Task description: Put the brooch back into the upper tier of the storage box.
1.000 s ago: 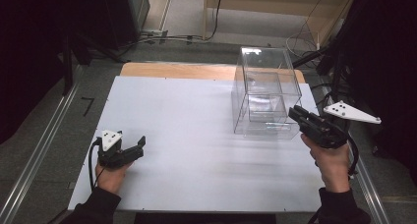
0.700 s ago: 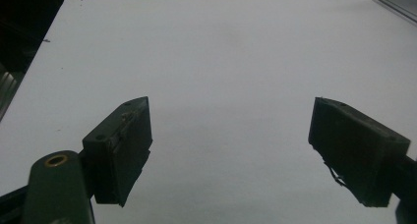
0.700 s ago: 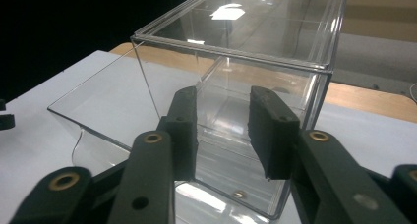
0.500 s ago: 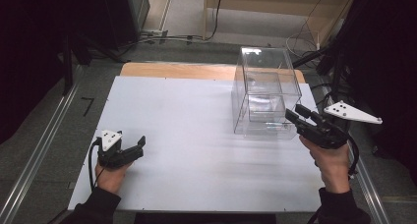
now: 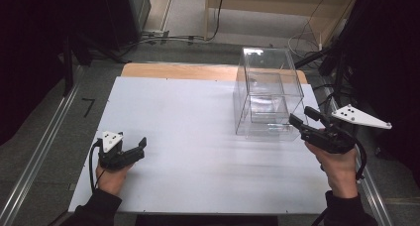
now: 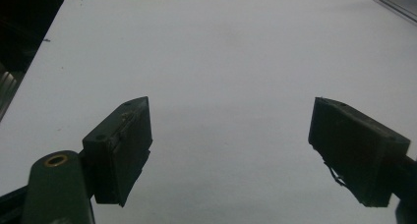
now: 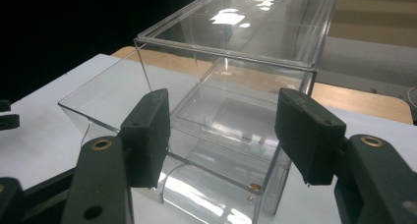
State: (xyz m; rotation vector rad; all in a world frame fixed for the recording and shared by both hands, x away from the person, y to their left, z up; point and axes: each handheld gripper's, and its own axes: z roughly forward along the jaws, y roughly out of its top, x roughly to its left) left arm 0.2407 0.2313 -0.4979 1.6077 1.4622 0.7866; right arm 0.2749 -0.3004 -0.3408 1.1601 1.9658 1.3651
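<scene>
Clear acrylic box (image 5: 267,94) stands upright on the white counter (image 5: 198,137), toward the far right corner, its base flat on the surface. Long axis runs from near edge to far edge of the counter; the near end, where a low drawer-like tray sits inside, faces the person's right hand. In the right gripper view a clear flap (image 7: 103,103) juts out level from the box's near face.

Right gripper (image 5: 308,121) sits at the counter's right edge, just beside the box's near right corner, pointing toward the far edge and slightly inward. Its fingers (image 7: 147,135) have just been opening and stand wide apart; nothing pinched, the box's near face lies just beyond them, framed in the gap.

Left gripper (image 5: 136,149) rests low near the counter's near left corner, well apart from the box, aimed across toward the right edge. Its fingers (image 6: 123,145) are spread wide over bare counter, holding nothing.
</scene>
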